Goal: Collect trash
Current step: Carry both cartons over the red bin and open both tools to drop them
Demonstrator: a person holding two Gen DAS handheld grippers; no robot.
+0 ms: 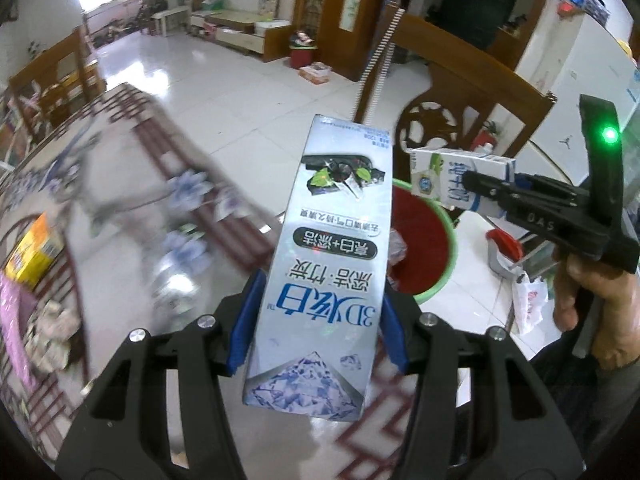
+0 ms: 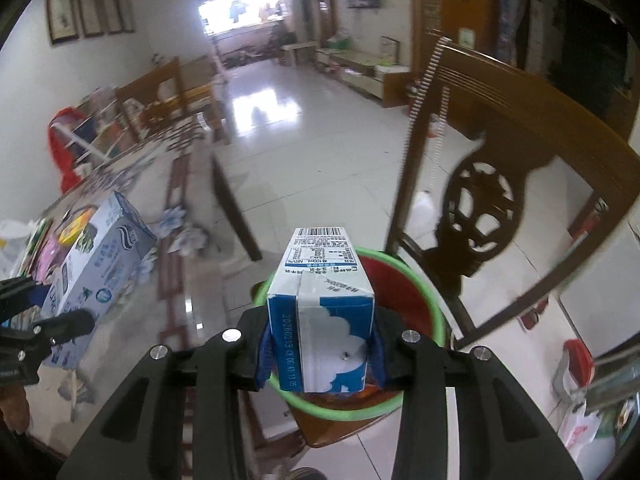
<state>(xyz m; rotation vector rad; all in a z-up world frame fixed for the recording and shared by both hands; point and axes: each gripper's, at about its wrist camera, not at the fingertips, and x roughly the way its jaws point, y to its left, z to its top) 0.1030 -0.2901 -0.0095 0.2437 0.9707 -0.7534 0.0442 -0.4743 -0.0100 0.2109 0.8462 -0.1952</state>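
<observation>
My left gripper (image 1: 316,320) is shut on a long silver toothpaste box (image 1: 324,256) and holds it above the table edge; the same box shows at the left in the right wrist view (image 2: 100,256). My right gripper (image 2: 320,344) is shut on a small blue-and-white milk carton (image 2: 320,312), held right over a red basin with a green rim (image 2: 432,312). In the left wrist view the carton (image 1: 452,180) and the right gripper (image 1: 492,196) hang above the same basin (image 1: 436,248), to the right of the toothpaste box.
A glass-topped table with a patterned cloth (image 1: 120,200) holds a yellow box (image 1: 34,256) and crumpled paper (image 1: 52,332) at the left. A carved wooden chair (image 2: 500,184) stands behind the basin. A white plastic bag (image 1: 528,304) lies on the tiled floor.
</observation>
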